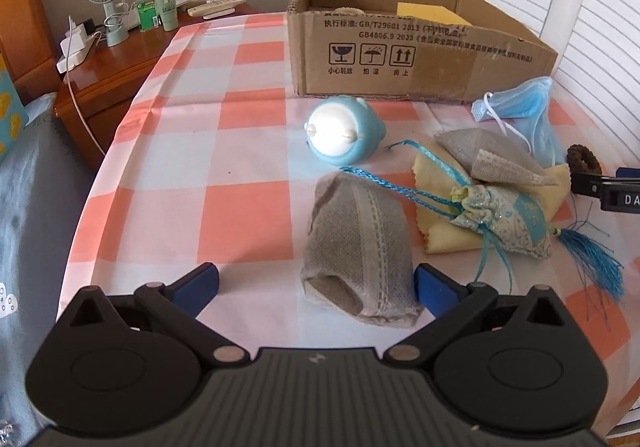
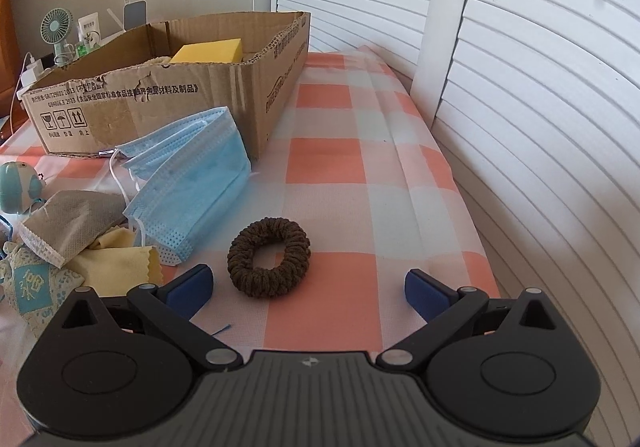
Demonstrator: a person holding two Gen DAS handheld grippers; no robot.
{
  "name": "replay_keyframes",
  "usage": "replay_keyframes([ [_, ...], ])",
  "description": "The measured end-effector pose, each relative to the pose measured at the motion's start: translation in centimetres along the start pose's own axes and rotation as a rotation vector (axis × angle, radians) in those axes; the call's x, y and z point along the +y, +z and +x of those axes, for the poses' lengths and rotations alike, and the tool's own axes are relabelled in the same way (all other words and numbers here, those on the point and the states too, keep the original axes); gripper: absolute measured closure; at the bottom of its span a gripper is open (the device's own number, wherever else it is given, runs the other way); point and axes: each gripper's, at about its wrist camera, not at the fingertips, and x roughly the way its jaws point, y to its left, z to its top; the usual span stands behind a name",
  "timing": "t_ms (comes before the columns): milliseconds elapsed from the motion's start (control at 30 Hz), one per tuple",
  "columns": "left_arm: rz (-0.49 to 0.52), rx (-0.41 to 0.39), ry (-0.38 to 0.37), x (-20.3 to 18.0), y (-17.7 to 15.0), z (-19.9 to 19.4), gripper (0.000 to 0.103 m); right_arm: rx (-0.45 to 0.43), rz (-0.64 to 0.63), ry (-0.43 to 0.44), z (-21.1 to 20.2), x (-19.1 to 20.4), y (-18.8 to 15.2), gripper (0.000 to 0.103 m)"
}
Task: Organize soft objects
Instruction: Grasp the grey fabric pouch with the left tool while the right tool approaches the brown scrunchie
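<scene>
Between the blue pads of our left gripper (image 1: 316, 285) a grey non-woven pouch (image 1: 357, 255) is lying on the checked tablecloth (image 1: 224, 127), and we are holding the jaws spread wide with nothing clamped — the right pad is just beside the pouch's edge, the left pad well apart from it. Our right gripper (image 2: 308, 289) is likewise standing apart and empty, with the brown scrunchie (image 2: 268, 255) lying flat just ahead of the gap, nearer the left pad.

Moving outward, a blue-and-white round toy (image 1: 340, 131) is sitting beyond the pouch, and a patterned sachet (image 1: 508, 219) with a teal tassel is lying on a yellow cloth (image 1: 440, 231) beside a second grey pouch (image 1: 492, 157). The blue face masks (image 2: 188, 183) are resting against the cardboard box (image 2: 160, 103), where a yellow sponge (image 2: 208, 51) is already sitting.

We are judging the risks from here. The left closure is off-centre, so the pads may be pinching only one edge of the limp pouch and letting it sag or slip on the way to the box. The sachet's blue cord (image 1: 384, 187) is trailing across the pouch's far end — lifting could be dragging the sachet along. On the right, the scrunchie is lying low and off to one side; a shallow closure could be pushing it away or catching the tablecloth instead.
</scene>
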Motion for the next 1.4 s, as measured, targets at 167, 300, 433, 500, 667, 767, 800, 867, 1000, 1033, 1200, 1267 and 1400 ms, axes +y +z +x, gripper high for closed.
replay_keyframes([
  [167,0.012,-0.008,-0.008,1.5,-0.5,-0.3,0.000,-0.003,0.002,0.000,0.0,0.0,0.0,0.000],
  [300,0.013,-0.013,-0.006,1.5,-0.3,-0.2,0.000,-0.007,0.004,-0.002,-0.1,0.0,0.0,0.000],
  [433,-0.014,-0.024,0.011,1.5,0.1,0.2,0.000,-0.009,0.005,-0.003,-0.1,0.0,-0.1,0.000],
  [500,-0.023,-0.034,0.015,1.6,0.3,0.4,0.000,-0.010,0.005,-0.003,-0.1,0.0,-0.1,0.000],
  [667,-0.015,-0.053,0.022,1.5,0.3,0.5,0.000,-0.014,-0.001,0.000,-0.1,0.0,-0.1,0.000],
  [767,0.028,-0.078,0.062,0.9,0.2,0.1,0.004,-0.018,-0.004,0.003,-0.2,0.0,-0.2,0.000],
  [800,0.049,-0.092,0.077,0.5,0.3,0.0,0.007,-0.020,-0.005,0.003,-0.2,0.0,-0.2,0.000],
  [867,0.089,-0.114,0.096,-0.1,0.3,-0.3,0.012,-0.025,-0.006,0.004,-0.2,0.0,-0.2,0.000],
  [1000,0.114,-0.124,0.080,-0.8,0.5,-0.2,0.018,-0.031,-0.011,0.002,-0.3,0.0,-0.3,0.000],
  [1033,0.108,-0.127,0.072,-0.7,0.6,-0.1,0.019,-0.033,-0.014,0.002,-0.4,0.1,-0.4,0.000],
  [1200,0.097,-0.130,0.044,-0.7,0.7,0.0,0.025,-0.042,-0.059,0.023,-0.6,0.5,-0.4,0.001],
  [1267,0.096,-0.130,0.039,-0.8,0.7,0.1,0.025,-0.053,-0.083,0.031,-0.9,0.8,-0.4,0.007],
  [1400,0.084,-0.130,0.031,-0.8,0.9,0.3,0.026,-0.071,-0.108,0.037,-1.0,1.3,-0.2,0.019],
])
